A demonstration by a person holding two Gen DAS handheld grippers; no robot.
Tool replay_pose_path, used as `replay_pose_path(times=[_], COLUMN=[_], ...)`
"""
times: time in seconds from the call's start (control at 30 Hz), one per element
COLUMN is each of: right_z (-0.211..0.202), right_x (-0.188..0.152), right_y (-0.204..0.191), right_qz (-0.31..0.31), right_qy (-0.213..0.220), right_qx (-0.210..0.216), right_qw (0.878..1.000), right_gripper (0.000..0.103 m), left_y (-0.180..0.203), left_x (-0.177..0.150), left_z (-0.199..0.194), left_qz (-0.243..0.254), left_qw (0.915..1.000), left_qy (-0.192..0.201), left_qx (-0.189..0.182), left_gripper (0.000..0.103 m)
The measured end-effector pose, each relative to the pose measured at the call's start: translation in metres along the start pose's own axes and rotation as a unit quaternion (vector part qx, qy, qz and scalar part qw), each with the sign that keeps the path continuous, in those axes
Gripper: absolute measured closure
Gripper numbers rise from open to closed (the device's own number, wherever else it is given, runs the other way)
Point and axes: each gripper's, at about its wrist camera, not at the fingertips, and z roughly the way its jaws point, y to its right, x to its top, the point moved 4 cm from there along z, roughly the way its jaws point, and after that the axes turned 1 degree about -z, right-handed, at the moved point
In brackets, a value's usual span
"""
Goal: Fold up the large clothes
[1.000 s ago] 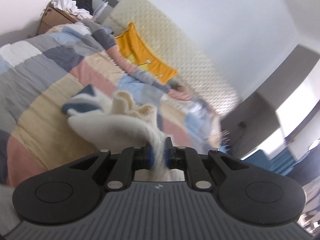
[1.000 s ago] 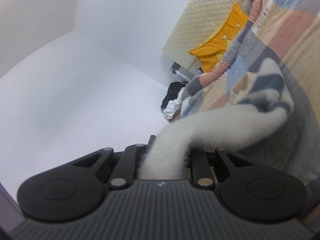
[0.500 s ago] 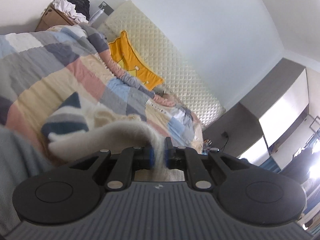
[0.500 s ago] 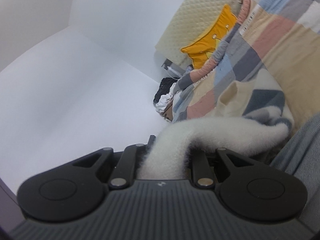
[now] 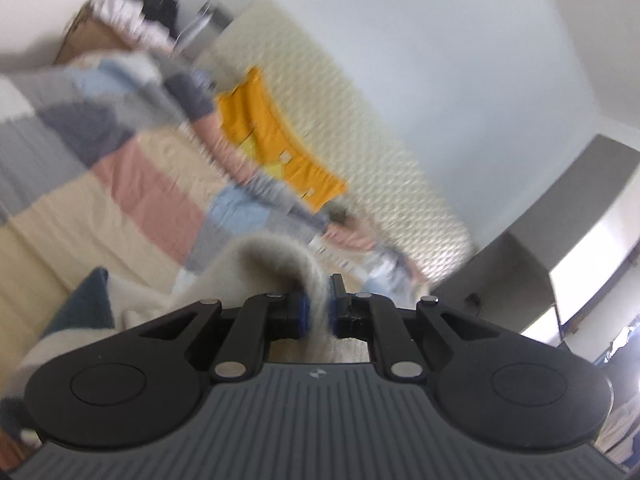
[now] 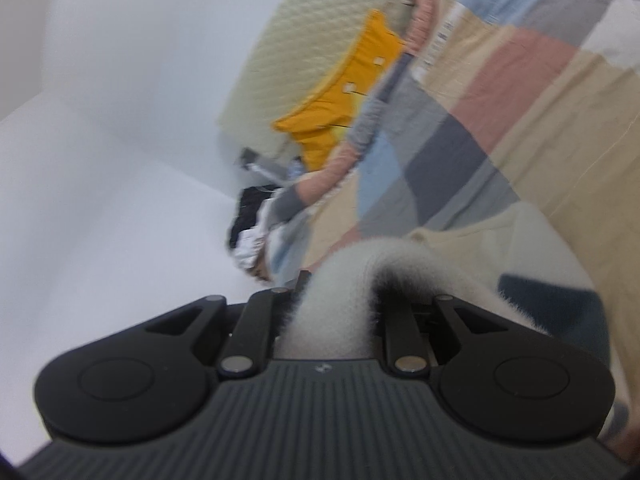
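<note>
Two black two-finger grippers each pinch a fold of one fuzzy cream sweater with dark blue panels (image 5: 280, 264). The left gripper (image 5: 316, 314) is nearly closed, a thin fluffy strip of the sweater squeezed between its two blue pads (image 5: 303, 312). The right gripper (image 6: 332, 312) clamps a thicker roll of the same sweater (image 6: 340, 280). The rest of the garment lies just ahead on one patchwork bedspread of beige, pink, grey and light blue squares (image 5: 132, 196). Farther off, one orange garment (image 5: 276, 144) lies against one cream quilted headboard (image 5: 360, 128). One brown cardboard box heaped with black and white clothes (image 5: 132, 28) stands in the far corner, badly blurred.
</note>
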Motion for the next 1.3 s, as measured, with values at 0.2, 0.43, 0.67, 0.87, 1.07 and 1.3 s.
replay_pose_path(times=[0.2,0.43,0.67,0.87,1.07,1.3], right_z=[0.068,0.125,0.168,0.175,0.161,0.111], right_x=[0.014,0.015,0.021,0.017,0.009,-0.006], right_y=[0.028,0.069,0.09,0.099,0.078,0.038], right_qz=[-0.009,-0.05,-0.079,-0.065,-0.093,-0.158], right_qy=[-0.021,-0.051,-0.06,-0.078,-0.094,-0.062], right_qx=[-0.046,-0.074,-0.086,-0.086,-0.077,-0.057], right_qw=[0.999,0.995,0.991,0.991,0.988,0.984], right_gripper=[0.082,0.081,0.082,0.082,0.034,0.025], left_y=[-0.06,-0.132,-0.171,-0.179,-0.149,-0.144], left_x=[0.013,0.002,-0.003,-0.01,-0.005,-0.011], left_z=[0.095,0.17,0.218,0.221,0.18,0.122], left_qz=[0.009,-0.004,0.011,0.012,0.052,0.087], left_qw=[0.9988,0.996,0.9921,0.9896,0.9899,0.98], left_qy=[-0.015,-0.042,-0.063,-0.092,-0.084,-0.072], left_qx=[0.045,0.078,0.108,0.111,0.101,0.163], left_gripper=[0.091,0.09,0.09,0.083,0.045,0.045])
